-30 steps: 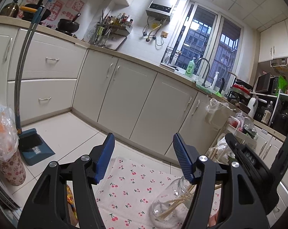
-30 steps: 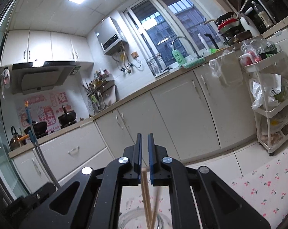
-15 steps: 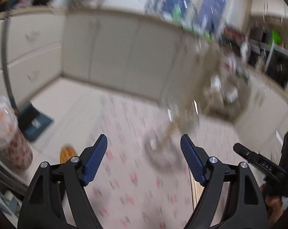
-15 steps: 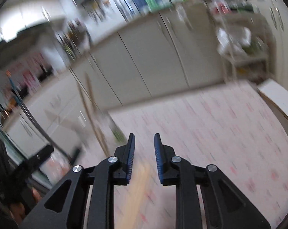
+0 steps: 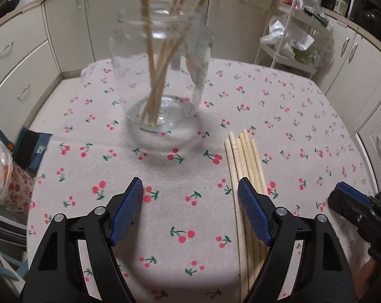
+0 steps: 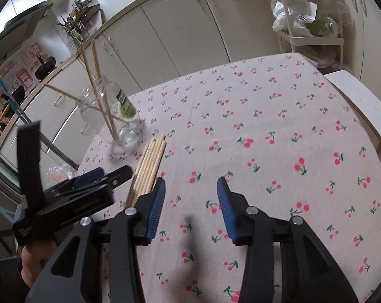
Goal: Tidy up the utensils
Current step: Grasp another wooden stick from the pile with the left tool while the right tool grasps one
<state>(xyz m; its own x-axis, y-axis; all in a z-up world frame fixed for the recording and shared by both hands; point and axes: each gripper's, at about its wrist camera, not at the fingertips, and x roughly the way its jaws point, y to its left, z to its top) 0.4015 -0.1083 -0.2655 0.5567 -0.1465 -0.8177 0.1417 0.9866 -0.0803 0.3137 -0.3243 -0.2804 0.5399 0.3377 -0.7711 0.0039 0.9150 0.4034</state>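
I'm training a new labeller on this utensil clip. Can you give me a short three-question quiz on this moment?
1. True or false: the glass jar stands upright with chopsticks in it.
2. Where do the loose chopsticks lie? A) in the jar B) flat on the cherry tablecloth C) on the floor
3. What does the right gripper hold?

Key: 1 true; 2 B; 3 nothing: its jaws, just opening, stand over bare cloth.

Ahead of my grippers, the table (image 5: 304, 131) carries a cherry-print cloth (image 5: 180, 202). On it: a glass jar (image 5: 162, 75) (chopsticks inside), and a loose chopstick bundle (image 5: 243, 161) flat beside it.
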